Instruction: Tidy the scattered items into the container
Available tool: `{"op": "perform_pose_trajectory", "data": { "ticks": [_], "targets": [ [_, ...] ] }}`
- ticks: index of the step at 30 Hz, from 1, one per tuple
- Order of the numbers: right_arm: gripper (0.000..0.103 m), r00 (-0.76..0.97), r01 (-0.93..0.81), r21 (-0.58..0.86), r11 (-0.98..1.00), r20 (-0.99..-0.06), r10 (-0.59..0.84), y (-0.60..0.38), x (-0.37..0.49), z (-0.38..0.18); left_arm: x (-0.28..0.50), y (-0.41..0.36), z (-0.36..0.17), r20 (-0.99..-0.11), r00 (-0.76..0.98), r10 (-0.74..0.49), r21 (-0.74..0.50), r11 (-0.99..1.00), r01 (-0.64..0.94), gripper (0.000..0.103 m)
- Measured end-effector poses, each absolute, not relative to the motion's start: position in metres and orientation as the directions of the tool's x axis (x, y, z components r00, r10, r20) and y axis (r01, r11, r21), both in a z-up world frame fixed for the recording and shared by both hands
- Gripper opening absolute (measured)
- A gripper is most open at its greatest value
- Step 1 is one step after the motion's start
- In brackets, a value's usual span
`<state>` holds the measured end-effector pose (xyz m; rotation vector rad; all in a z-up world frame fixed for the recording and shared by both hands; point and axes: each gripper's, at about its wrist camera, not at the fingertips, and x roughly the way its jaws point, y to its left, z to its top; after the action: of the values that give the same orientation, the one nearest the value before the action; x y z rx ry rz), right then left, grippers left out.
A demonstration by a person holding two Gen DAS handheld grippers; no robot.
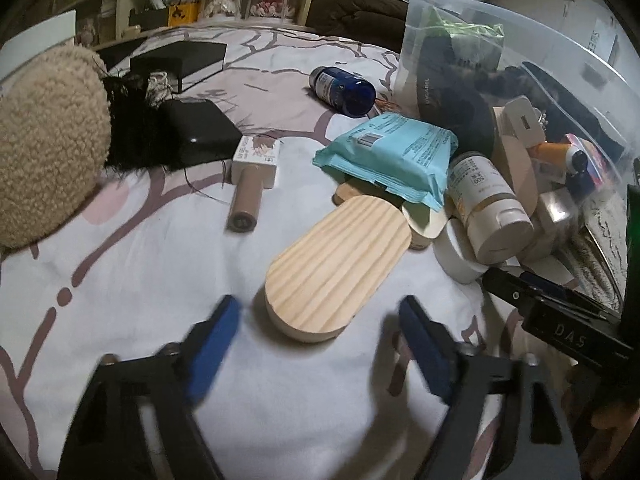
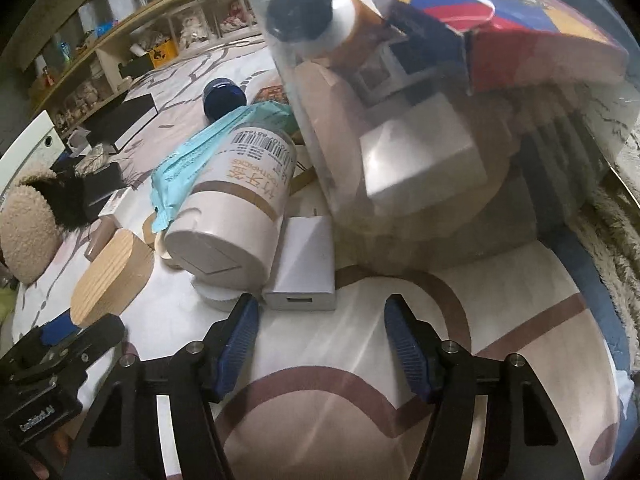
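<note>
Both hand-held grippers, left (image 1: 320, 320) and right (image 2: 318, 316), gape empty. Clear plastic container (image 1: 560, 40), upper right, is part-filled; the oval pine board (image 1: 336, 268), teal wipes pack (image 1: 388, 152) and blue bottle (image 1: 344, 90) remain on the bed (image 1: 160, 280).

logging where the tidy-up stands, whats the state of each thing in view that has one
left gripper: open, empty, jaws either side of the board's near end
right gripper: open, empty
wooden board: flat on the bed, outside the bin
toothpick jar: on its side, lid shut
blue bottle: on its side, capped
wipes pack: sealed, resting on other items
charger: lying flat, unplugged
bin: open, part filled
</note>
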<state>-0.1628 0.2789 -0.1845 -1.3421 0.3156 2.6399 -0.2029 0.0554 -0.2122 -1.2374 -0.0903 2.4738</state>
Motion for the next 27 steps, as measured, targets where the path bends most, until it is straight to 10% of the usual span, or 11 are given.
{"op": "perform_pose_trajectory", "data": {
  "ticks": [3,23,27],
  "targets": [
    [0.067,-0.582,-0.248,0.111,-0.962,-0.811,0.057,0.281,-0.166,-0.185,-0.203,0.053,-0.211,-0.759,-0.540,0.363,-0.228,-0.925,-0.303,0.053],
    [0.066,-0.567,-0.238,0.072,-0.969,-0.820,0.078,0.284,-0.177,-0.189,-0.193,0.056,-0.207,-0.785,-0.534,0.315,-0.139,-0.929,-0.343,0.045],
    [0.038,-0.577,-0.157,0.071,-0.985,-0.816,0.034,0.271,-0.177,-0.186,-0.191,0.049,-0.206,-0.788,-0.535,0.306,-0.138,-0.934,-0.331,0.045]
  ]
}}
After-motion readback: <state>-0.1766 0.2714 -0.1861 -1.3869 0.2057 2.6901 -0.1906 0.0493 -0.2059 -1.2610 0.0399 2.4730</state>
